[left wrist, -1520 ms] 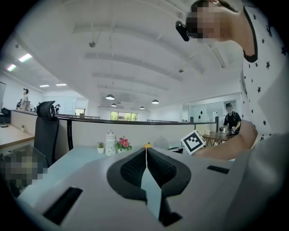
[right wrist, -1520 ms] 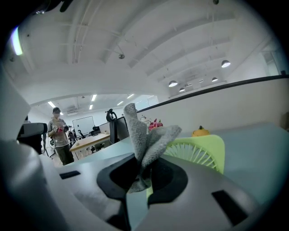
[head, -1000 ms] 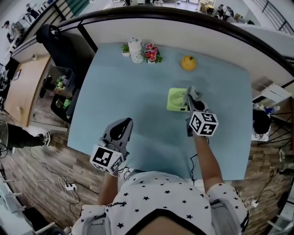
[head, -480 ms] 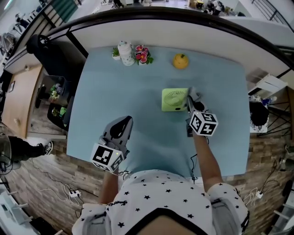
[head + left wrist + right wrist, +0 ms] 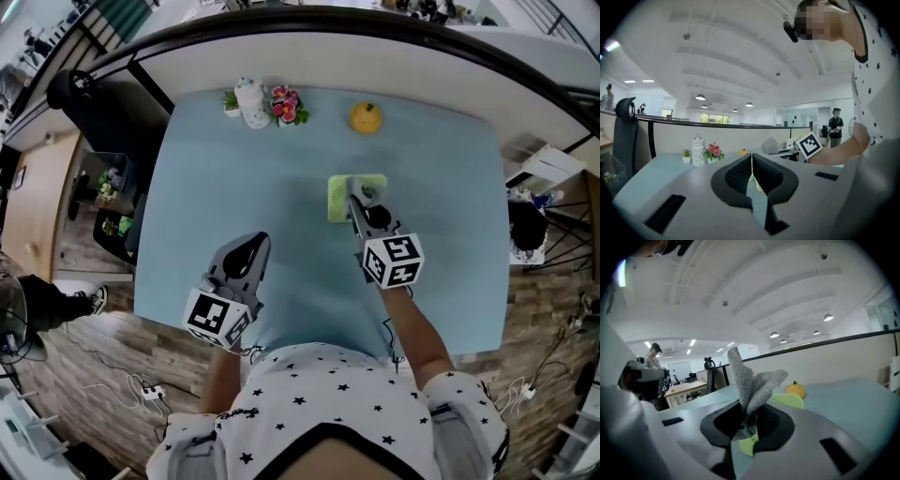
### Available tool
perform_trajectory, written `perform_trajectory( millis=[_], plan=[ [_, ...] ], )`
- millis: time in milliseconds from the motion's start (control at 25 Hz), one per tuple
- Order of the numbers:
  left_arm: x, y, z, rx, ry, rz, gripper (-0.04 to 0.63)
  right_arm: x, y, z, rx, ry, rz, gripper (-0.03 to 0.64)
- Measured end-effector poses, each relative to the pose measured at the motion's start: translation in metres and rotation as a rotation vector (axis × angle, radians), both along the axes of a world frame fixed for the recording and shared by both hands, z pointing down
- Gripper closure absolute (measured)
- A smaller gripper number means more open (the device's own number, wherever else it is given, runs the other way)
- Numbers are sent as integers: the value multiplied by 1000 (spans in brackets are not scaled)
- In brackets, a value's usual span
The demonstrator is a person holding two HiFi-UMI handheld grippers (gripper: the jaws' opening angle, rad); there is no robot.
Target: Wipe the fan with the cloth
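Observation:
A small green fan (image 5: 337, 199) lies flat on the light blue table (image 5: 234, 187), right of centre. My right gripper (image 5: 358, 199) reaches over the fan's middle and is shut on a grey cloth (image 5: 751, 383), which sticks up crumpled from between the jaws. In the right gripper view the fan (image 5: 788, 401) shows just beyond the jaws. My left gripper (image 5: 247, 255) hangs over the table's near left part, away from the fan, jaws shut with nothing between them (image 5: 752, 174).
At the table's far edge stand a white jar (image 5: 251, 103), a small green plant (image 5: 231, 101), pink flowers (image 5: 284, 105) and a yellow-orange fruit (image 5: 366, 117). A black chair (image 5: 98, 108) is off the left side. A partition wall runs behind the table.
My right gripper has moved left with the cloth, from the fan's right edge to over its middle. The left gripper has stayed in place.

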State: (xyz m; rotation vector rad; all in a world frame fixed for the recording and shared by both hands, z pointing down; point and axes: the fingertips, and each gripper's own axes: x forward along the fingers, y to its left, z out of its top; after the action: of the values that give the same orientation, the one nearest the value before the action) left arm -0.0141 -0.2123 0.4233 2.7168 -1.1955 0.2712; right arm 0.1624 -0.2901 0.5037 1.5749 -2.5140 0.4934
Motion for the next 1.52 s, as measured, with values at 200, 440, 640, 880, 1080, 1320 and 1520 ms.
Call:
perform_trajectory(
  millis=[200,440,640,880,1080,1320,1520],
  plan=[
    [-8,3,-3,2,0,-24,565,-38,4,25,-47,56,-105,565],
    [-16,7,-3,-1,1,-48,565,-41,1,57,-119,122,-119,563],
    [-16,8,-3,3,4,-46,565,-25,-2,58,-127,124,-82,565],
    [-7,9,-4,4,6,-16,565,11,-3,52,-123,110,1,563],
    [0,10,-6,8,4,12,565,56,-3,58,-144,92,129,564],
    [5,10,-10,12,12,25,565,74,2,77,-209,95,176,563],
    [4,10,-14,18,16,28,565,75,1,76,-208,96,186,563]
  ],
)
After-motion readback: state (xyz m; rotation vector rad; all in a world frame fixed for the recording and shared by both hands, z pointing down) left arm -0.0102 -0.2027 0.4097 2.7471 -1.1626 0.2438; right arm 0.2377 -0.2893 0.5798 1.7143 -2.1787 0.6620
